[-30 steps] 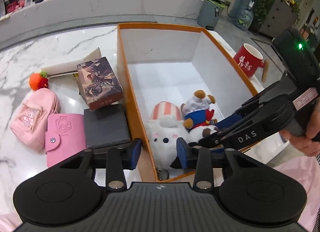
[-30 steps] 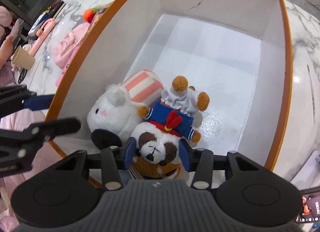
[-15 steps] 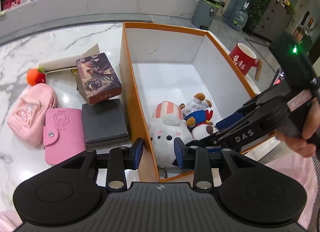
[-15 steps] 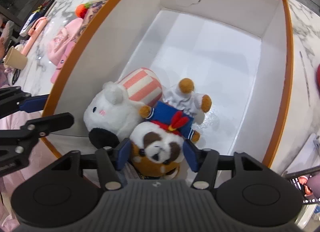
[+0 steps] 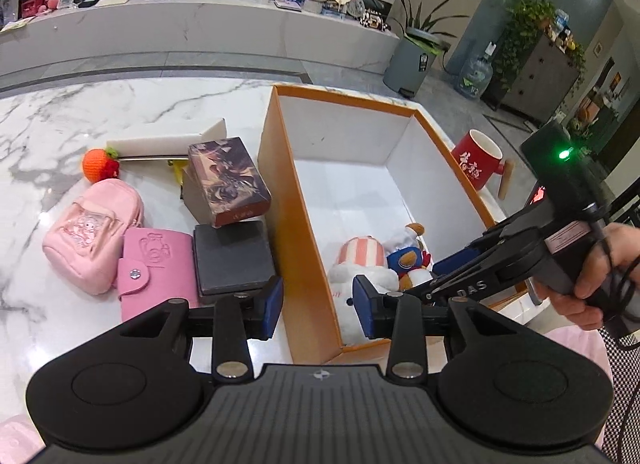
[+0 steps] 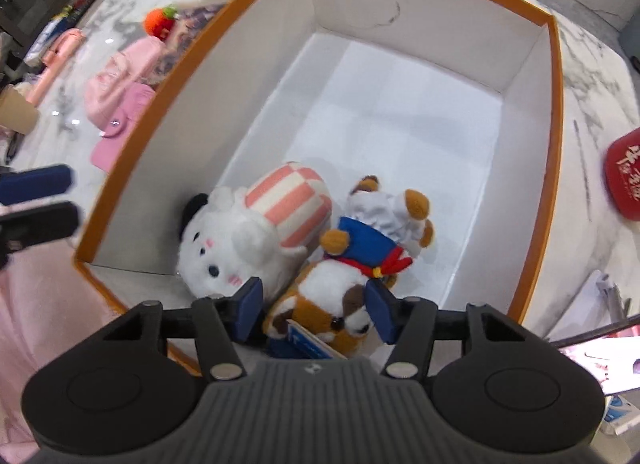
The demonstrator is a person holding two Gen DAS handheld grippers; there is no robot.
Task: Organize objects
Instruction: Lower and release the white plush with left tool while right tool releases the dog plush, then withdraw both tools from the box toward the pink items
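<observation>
An orange box with white walls stands on the marble table. In its near corner lie a white plush with a pink-striped hat and a brown-and-white sailor dog plush; both also show in the left wrist view. My right gripper is open, its fingers either side of the dog's head, not pressing it. My left gripper is open and empty above the box's near left corner.
Left of the box lie a picture box, a dark grey case, a pink wallet, a pink backpack, an orange knitted fruit and a white slab. A red mug stands right of the box.
The right gripper has opened off the dog plush and drawn back a little; the plush now lies in the box. The left gripper has pulled back and up.
</observation>
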